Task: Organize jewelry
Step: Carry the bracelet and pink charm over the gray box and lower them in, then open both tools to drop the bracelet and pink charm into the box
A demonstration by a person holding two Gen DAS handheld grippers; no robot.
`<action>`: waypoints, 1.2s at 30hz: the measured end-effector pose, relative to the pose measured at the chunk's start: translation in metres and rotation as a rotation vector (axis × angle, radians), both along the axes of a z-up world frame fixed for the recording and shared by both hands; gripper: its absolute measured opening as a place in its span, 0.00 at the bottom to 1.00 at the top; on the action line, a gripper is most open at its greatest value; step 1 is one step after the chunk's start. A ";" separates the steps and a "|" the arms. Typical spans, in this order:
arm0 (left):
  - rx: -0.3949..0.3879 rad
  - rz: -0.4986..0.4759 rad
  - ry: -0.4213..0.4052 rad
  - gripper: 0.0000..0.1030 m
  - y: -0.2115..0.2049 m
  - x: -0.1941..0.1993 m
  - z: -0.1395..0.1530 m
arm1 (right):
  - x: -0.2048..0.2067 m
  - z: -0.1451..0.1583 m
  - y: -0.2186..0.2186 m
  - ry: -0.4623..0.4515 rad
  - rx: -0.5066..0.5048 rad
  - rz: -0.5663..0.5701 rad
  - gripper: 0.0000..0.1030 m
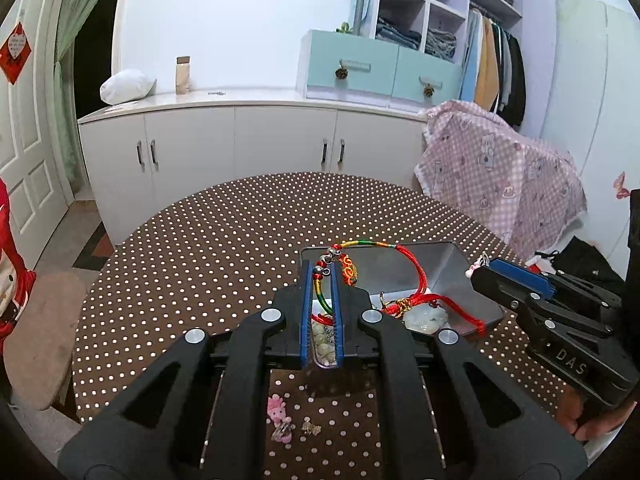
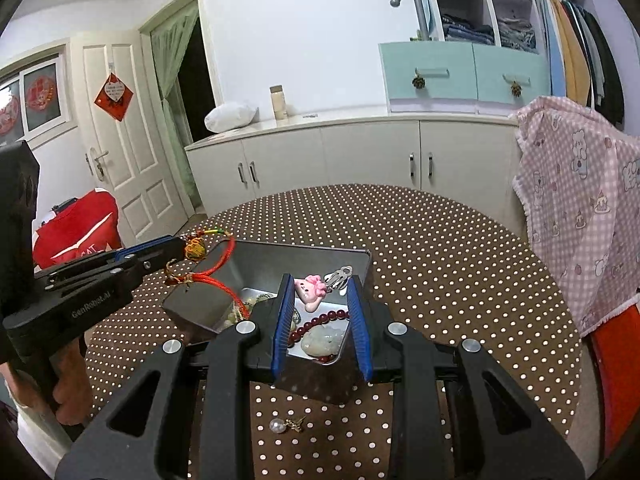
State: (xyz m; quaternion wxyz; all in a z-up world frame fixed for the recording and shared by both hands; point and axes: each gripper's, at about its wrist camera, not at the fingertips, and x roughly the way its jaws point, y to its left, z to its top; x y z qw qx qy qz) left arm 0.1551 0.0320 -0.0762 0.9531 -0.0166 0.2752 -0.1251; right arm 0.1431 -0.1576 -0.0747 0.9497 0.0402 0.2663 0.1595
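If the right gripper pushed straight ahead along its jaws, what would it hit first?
Probably the far wall of the metal tray. The right gripper hangs over the tray, holding a pink hair clip, and points at that wall; depth is unclear, so it might pass above it.

The right tongs (image 2: 322, 280) stand with blue pads apart above the metal tray (image 2: 304, 256), and a pink bunny hair clip (image 2: 316, 289) spans the gap — whether it is gripped cannot be told. Below lie dark red beads (image 2: 320, 322) and a pale jade pendant (image 2: 322, 340). The left tongs (image 2: 182, 249) pinch a red cord bracelet (image 2: 216, 268) at the tray's left rim. A pearl earring (image 2: 286, 425) rests on the dotted tabletop (image 2: 460, 280).
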 end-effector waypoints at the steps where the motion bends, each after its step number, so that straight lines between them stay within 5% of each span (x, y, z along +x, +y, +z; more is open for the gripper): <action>1: 0.006 0.000 0.004 0.09 -0.002 0.002 -0.002 | 0.001 -0.001 0.000 0.002 -0.001 -0.001 0.24; 13: -0.004 0.009 -0.006 0.10 0.001 0.008 -0.010 | 0.004 -0.002 0.002 -0.002 -0.006 0.001 0.26; 21: 0.013 0.006 0.000 0.10 0.000 0.009 -0.010 | 0.001 -0.001 0.001 0.008 0.010 0.008 0.36; 23: 0.014 0.004 0.001 0.16 -0.002 0.008 -0.009 | -0.001 0.001 -0.001 0.014 0.041 0.015 0.38; 25: 0.011 -0.002 -0.012 0.50 -0.002 0.005 -0.007 | -0.005 0.004 -0.001 0.006 0.044 0.014 0.40; 26: 0.004 -0.011 -0.033 0.57 -0.002 0.002 -0.005 | -0.006 0.005 -0.001 0.000 0.040 0.011 0.41; 36: 0.020 0.015 -0.099 0.61 0.004 -0.016 0.010 | -0.022 0.016 -0.013 -0.031 0.037 -0.040 0.50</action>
